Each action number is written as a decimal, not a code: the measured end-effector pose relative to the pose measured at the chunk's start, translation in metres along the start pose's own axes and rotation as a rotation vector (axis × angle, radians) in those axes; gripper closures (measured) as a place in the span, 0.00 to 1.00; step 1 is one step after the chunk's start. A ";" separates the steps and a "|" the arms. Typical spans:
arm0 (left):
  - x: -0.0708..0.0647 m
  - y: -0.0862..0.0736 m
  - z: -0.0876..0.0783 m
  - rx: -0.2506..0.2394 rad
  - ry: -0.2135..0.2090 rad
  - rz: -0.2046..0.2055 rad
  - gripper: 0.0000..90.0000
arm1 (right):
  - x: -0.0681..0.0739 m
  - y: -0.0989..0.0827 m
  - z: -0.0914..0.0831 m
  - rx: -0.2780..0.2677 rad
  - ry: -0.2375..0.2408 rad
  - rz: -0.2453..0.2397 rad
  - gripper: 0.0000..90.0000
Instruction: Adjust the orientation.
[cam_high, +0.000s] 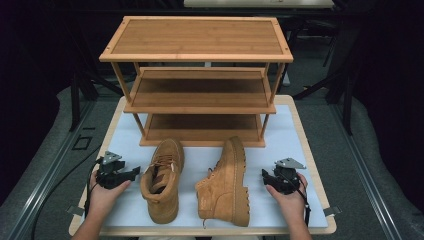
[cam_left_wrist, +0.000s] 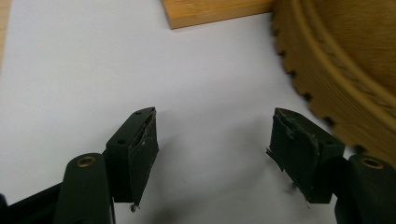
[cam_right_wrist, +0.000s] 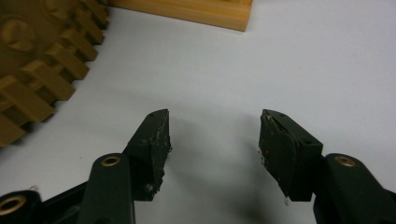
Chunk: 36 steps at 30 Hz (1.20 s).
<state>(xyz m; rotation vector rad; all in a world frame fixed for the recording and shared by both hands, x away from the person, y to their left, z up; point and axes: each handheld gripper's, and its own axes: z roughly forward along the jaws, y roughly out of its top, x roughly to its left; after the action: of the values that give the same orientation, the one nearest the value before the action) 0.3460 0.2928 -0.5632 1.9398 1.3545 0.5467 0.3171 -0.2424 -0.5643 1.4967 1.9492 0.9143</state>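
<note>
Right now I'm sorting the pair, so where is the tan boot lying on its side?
In the high view, the tan suede boot lying on its side is right of centre on the white tabletop, between the upright tan boot and the right gripper.

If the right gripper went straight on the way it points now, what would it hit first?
Probably the shoe rack's bottom board, after bare white tabletop. The right gripper is open; the tipped boot's sole lies off to one side.

Left gripper (cam_high: 131, 174) and right gripper (cam_high: 265, 176) sit low in the person's hands, near side, jaws wide apart, gripping nothing.
</note>
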 end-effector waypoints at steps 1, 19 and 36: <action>-0.001 0.000 -0.003 -0.003 -0.013 -0.007 0.36 | 0.000 0.000 0.000 0.000 0.000 0.000 0.47; -0.012 -0.003 -0.028 -0.056 -0.089 -0.045 0.46 | 0.009 -0.007 -0.028 -0.075 0.072 0.041 0.57; -0.019 0.001 -0.046 -0.058 -0.166 -0.132 0.55 | 0.000 -0.010 -0.028 -0.075 0.093 0.103 0.58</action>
<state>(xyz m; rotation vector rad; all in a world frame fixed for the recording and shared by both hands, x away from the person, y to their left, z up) 0.3085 0.2890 -0.5309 1.7923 1.3349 0.3494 0.2901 -0.2494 -0.5543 1.5483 1.8946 1.1065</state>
